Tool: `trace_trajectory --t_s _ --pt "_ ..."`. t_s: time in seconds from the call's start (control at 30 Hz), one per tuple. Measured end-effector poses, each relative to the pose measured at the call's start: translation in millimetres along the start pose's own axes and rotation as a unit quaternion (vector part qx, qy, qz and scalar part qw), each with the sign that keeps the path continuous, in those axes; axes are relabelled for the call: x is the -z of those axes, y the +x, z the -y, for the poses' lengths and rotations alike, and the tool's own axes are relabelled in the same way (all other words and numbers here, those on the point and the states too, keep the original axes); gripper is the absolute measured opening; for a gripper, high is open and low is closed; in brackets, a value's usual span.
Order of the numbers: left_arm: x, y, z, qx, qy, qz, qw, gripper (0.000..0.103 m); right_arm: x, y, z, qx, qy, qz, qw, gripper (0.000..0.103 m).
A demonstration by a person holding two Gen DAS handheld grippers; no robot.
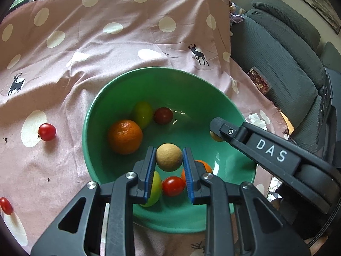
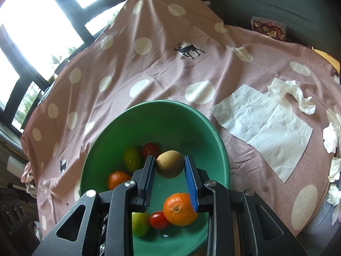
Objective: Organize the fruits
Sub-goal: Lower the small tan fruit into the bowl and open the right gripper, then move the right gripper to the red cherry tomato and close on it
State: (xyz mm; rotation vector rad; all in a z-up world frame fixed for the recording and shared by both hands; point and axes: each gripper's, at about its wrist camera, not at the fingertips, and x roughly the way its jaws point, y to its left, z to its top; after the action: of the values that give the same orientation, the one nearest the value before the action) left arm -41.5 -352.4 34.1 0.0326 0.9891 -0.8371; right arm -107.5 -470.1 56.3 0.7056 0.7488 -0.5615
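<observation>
A green bowl (image 1: 191,89) sits on a pink dotted cloth (image 1: 106,64). My left gripper (image 1: 169,149) hangs over the bowl, shut on a tan round fruit (image 1: 169,159). Below lie an orange (image 1: 124,136), a green fruit (image 1: 142,114), a dark red tomato (image 1: 163,115), a bright red tomato (image 1: 173,186), another green fruit (image 1: 155,189) and a half-hidden orange (image 1: 205,166). My right gripper (image 2: 169,157) is shut on a brownish fruit (image 2: 169,165) above the same bowl (image 2: 221,149). It enters the left wrist view from the right (image 1: 216,132).
Two red tomatoes lie on the cloth left of the bowl (image 1: 47,131) (image 1: 6,205). Flat white tissues (image 2: 262,123) and crumpled ones (image 2: 292,91) lie right of the bowl. A grey sofa (image 1: 283,53) with a snack packet (image 1: 259,80) borders the cloth on the right.
</observation>
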Motion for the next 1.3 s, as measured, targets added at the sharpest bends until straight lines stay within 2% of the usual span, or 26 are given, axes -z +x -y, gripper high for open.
trace_trajectory --t_s 0.67,0.73,0.8,0.93,1.1,1.27,1.3 --pt "-1.3 1.5 -0.9 -0.004 -0.008 -0.007 0.9999 0.026 0.5 2.1 -1.0 0.01 -0.008 -0.001 1.0 0.031" --pt "-1.5 0.6 -1.2 0.003 -0.01 -0.007 0.9999 0.031 0.5 1.9 -0.4 0.008 -0.007 0.0 1.0 0.031" --pt "-1.3 -1.9 -1.0 0.008 -0.011 -0.003 0.9999 0.044 0.5 2.2 -0.2 0.008 -0.008 -0.001 1.0 0.031" --pt "-0.4 -8.1 -1.2 0.011 -0.016 -0.003 0.9998 0.046 0.3 1.6 -0.3 0.003 -0.006 -0.002 1.0 0.031" --pt "2.8 -33.9 -10.6 -0.002 -0.023 0.021 0.9995 0.051 -0.2 1.4 -3.3 0.0 -0.01 -0.001 1.0 0.031" --pt "11.8 -69.6 -39.3 -0.042 -0.047 0.045 0.997 0.057 0.3 -4.1 -10.7 -0.008 -0.02 0.012 1.0 0.033" --pt "14.2 -76.9 -47.2 -0.055 -0.052 0.048 0.996 0.058 0.7 -5.1 -12.7 -0.009 -0.022 0.014 1.0 0.036"
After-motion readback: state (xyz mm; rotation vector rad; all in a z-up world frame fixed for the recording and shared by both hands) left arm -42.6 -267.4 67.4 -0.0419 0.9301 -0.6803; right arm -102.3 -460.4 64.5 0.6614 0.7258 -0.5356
